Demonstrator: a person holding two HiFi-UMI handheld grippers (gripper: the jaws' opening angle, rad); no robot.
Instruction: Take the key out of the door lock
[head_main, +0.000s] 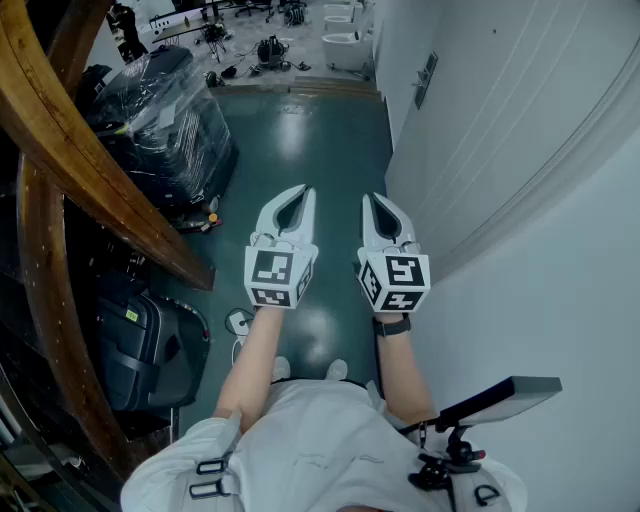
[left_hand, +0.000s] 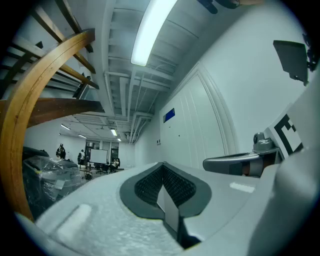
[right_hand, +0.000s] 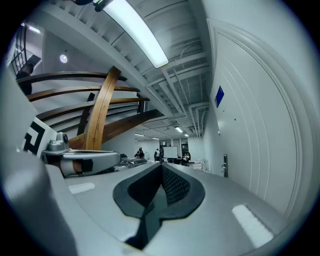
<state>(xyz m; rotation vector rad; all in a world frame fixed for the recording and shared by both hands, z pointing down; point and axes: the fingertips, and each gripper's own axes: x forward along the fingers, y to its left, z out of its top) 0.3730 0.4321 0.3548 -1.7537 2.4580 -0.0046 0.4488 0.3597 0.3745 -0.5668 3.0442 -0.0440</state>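
Note:
My left gripper (head_main: 304, 190) and right gripper (head_main: 372, 198) are held side by side at chest height over the green floor, both pointing forward. Each one's jaws are shut with nothing between them, as the left gripper view (left_hand: 163, 165) and the right gripper view (right_hand: 161, 166) show. A white panelled door (head_main: 500, 120) runs along the right. A dark lock plate with a handle (head_main: 425, 78) sits farther along that wall, also seen small in the right gripper view (right_hand: 225, 165). No key can be made out at this distance. Both grippers are well short of the lock.
Curved wooden stair beams (head_main: 90, 170) rise on the left. Below them are a plastic-wrapped black load (head_main: 165, 120) and a black suitcase (head_main: 150, 345). A grey tablet-like panel on a mount (head_main: 500, 400) sticks out at my right hip. Equipment and people stand far down the hall (left_hand: 97, 160).

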